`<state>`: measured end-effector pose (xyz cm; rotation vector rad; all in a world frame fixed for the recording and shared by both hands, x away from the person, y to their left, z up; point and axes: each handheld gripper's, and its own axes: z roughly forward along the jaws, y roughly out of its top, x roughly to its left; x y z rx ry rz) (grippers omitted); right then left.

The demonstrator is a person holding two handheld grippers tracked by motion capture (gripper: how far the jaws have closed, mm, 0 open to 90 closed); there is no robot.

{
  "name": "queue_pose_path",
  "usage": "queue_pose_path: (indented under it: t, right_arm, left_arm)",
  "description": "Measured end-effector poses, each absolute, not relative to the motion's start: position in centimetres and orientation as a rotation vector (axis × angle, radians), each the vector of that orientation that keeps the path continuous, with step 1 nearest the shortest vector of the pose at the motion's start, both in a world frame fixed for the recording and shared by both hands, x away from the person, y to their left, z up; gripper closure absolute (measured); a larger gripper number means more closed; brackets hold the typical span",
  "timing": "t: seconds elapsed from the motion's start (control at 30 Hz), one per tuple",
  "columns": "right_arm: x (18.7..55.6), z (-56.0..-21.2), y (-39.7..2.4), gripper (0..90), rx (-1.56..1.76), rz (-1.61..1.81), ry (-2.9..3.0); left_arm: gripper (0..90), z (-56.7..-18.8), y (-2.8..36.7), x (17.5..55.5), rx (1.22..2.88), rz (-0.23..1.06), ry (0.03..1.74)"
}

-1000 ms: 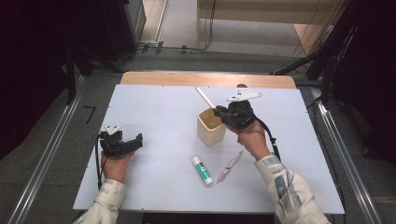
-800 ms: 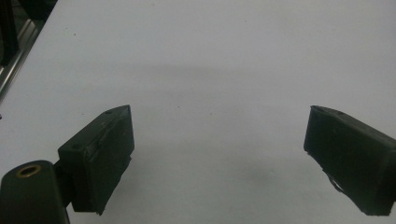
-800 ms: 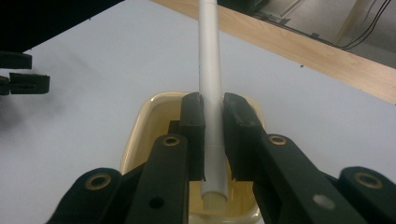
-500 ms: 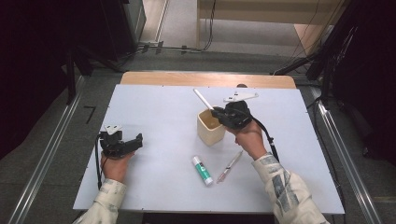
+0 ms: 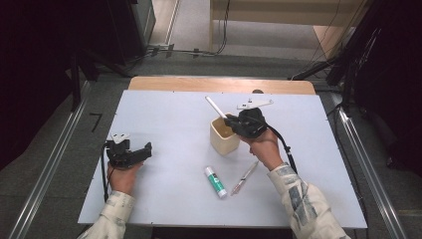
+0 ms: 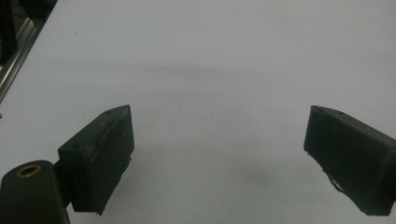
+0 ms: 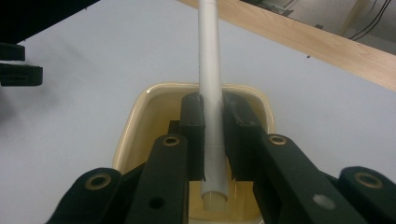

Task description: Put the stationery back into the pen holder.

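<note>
My right gripper (image 5: 233, 121) (image 7: 214, 123) is shut on a white pen (image 5: 215, 106) (image 7: 209, 70), held slanted over a cream square cup (image 5: 222, 137) (image 7: 140, 121). The pen's lower end hangs inside the cup's mouth and its upper end points up and to the left. On the white table a glue stick (image 5: 215, 181) and a thin syringe-like pen (image 5: 244, 177) lie in front of the cup. My left gripper (image 5: 144, 151) (image 6: 217, 154) rests at the left of the table, open, with bare table between its jaws.
The white table top (image 5: 164, 114) has a wooden strip (image 5: 219, 84) along its far edge. Dark equipment and cables stand beyond the table, and metal rails (image 5: 54, 159) run along both sides on the floor.
The right gripper with the white pen has shifted slightly toward the left over the cup. The left gripper has stayed still.
</note>
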<state>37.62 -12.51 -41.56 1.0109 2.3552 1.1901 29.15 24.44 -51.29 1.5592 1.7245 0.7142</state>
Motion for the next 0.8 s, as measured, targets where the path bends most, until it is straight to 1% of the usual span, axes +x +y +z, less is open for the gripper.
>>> queue_pose_path:
  t: [0.73, 0.8]
  right_arm:
    - [37.85, -42.03, -12.53, 76.7, 1.039, 1.171, 2.375]
    - [37.95, -42.09, -12.55, 75.1, 1.055, 1.166, 2.391]
  left_arm:
    - [9.4, -51.31, 24.49, 29.16, 1.561, 0.710, 1.724]
    - [9.4, -51.30, 24.48, 29.15, 1.563, 0.711, 1.724]
